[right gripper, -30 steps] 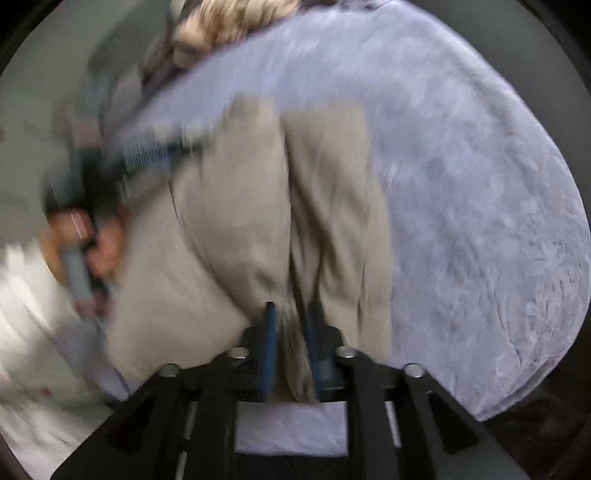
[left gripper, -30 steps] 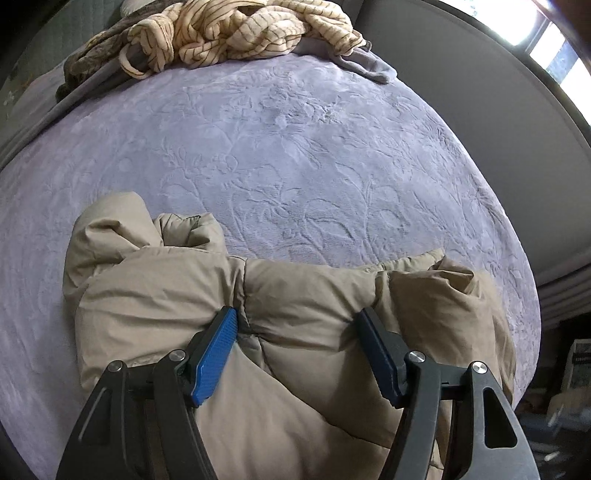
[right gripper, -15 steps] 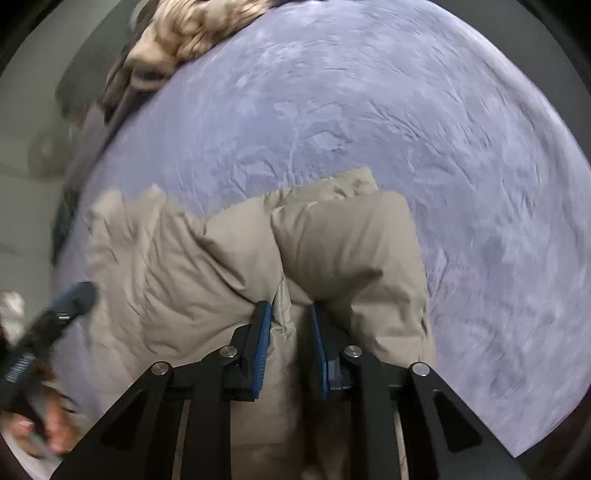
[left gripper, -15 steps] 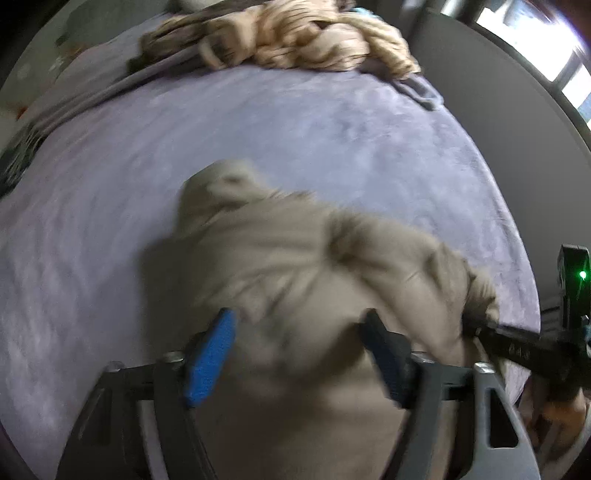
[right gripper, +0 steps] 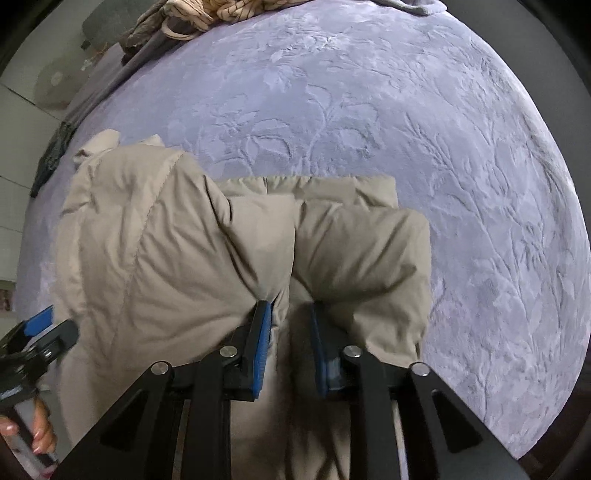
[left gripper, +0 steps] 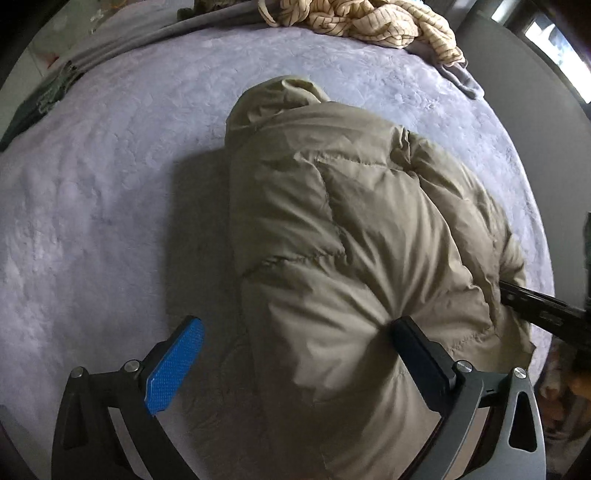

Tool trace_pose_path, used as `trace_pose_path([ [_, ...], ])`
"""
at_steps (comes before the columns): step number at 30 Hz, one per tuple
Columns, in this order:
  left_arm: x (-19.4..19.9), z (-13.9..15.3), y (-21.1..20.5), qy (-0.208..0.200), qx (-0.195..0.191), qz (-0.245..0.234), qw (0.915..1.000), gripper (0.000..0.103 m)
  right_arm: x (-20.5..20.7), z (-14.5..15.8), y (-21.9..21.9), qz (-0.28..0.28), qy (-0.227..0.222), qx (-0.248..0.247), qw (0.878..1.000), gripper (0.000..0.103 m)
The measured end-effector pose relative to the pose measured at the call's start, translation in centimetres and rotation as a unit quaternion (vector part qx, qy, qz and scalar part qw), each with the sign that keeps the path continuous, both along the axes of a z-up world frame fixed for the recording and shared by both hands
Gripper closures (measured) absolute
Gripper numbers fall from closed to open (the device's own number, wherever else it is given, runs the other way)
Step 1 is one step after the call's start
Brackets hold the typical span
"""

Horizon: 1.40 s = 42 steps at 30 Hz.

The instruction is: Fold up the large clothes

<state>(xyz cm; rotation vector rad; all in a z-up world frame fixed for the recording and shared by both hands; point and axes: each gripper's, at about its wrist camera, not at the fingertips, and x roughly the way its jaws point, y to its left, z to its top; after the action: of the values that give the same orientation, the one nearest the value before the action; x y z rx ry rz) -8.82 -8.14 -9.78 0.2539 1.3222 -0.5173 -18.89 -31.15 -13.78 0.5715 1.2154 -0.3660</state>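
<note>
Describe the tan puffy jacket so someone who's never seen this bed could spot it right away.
Find the lavender bedspread embossed with leaves and flowers. The tan puffer jacket lies bunched on its near part, right under both grippers. Unlike the cream, dark-striped garment heaped at the bed's far edge, it is plain khaki, quilted and puffy, with no pattern.

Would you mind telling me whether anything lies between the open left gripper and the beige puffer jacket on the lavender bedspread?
Nothing visible does: the left gripper, jaws opening, already straddles the beige puffer jacket's near edge.
</note>
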Motion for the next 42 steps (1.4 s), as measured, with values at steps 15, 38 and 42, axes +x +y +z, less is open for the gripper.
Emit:
trace_pose_path([
  [15, -1.9, 2.1, 0.1, -0.021, 0.020, 0.029, 0.9991, 0.000, -5.9, 3.7, 0.1, 0.006, -0.030, 0.030, 0.999, 0.042],
  [38, 1.8, -0.5, 4.1, 0.103, -0.100, -0.031, 0.9891, 0.000, -9.6, 0.2, -3.1, -0.149, -0.087, 0.143, 0.974, 0.015],
  [42, 2.7, -1.7, 4.2, 0.136, -0.127, -0.037, 0.9819, 0.000, -9.8, -1.4, -3.9, -0.183, -0.091, 0.164, 0.965, 0.015],
])
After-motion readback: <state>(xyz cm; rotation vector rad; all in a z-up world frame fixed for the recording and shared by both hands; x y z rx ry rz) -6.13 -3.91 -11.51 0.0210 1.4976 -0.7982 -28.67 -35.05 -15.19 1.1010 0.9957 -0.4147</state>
